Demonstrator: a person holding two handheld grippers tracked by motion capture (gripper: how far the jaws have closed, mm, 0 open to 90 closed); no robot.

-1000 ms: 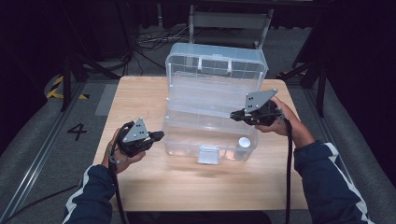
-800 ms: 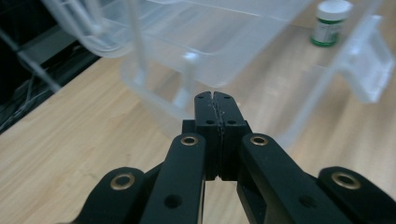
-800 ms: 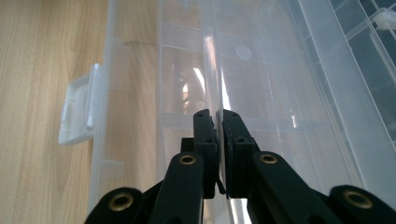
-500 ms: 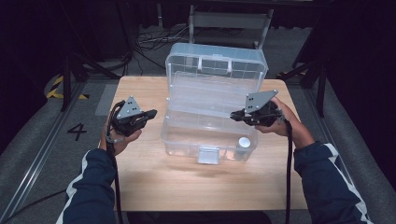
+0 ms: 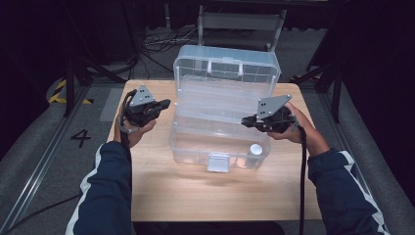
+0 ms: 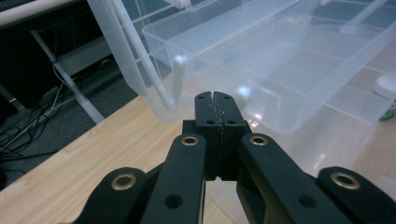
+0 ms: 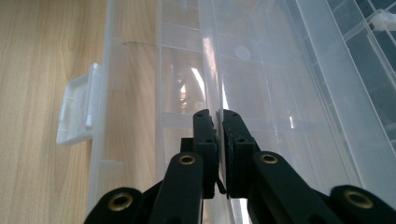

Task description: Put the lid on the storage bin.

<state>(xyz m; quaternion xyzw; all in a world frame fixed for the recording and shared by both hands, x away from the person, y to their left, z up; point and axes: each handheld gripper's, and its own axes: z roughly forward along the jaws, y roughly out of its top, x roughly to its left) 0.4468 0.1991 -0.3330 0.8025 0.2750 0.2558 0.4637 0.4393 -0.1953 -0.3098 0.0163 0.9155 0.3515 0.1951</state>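
Note:
A clear plastic toolbox (image 5: 195, 144) stands open on the wooden table (image 5: 195, 191), its lid (image 5: 225, 68) upright at the back. A clear inner tray (image 5: 220, 105) hangs raised over the base. My right gripper (image 5: 244, 121) is at the tray's right end, and in the right gripper view its jaws (image 7: 219, 114) are shut on the thin tray rim (image 7: 211, 70). My left gripper (image 5: 166, 103) hovers shut and empty just left of the tray; in the left gripper view its tips (image 6: 215, 95) stand close before the tray's corner (image 6: 175, 60).
A small white-capped bottle (image 5: 255, 149) sits in the base's right front corner, also visible as a white cap (image 6: 386, 86). The white latch (image 5: 218, 163) hangs at the box's front (image 7: 77, 112). A chair (image 5: 240, 22) and cables lie beyond the table.
My left gripper has moved from the box's front-left corner away from me, up alongside the tray's left end. The right gripper and the tray have stayed put.

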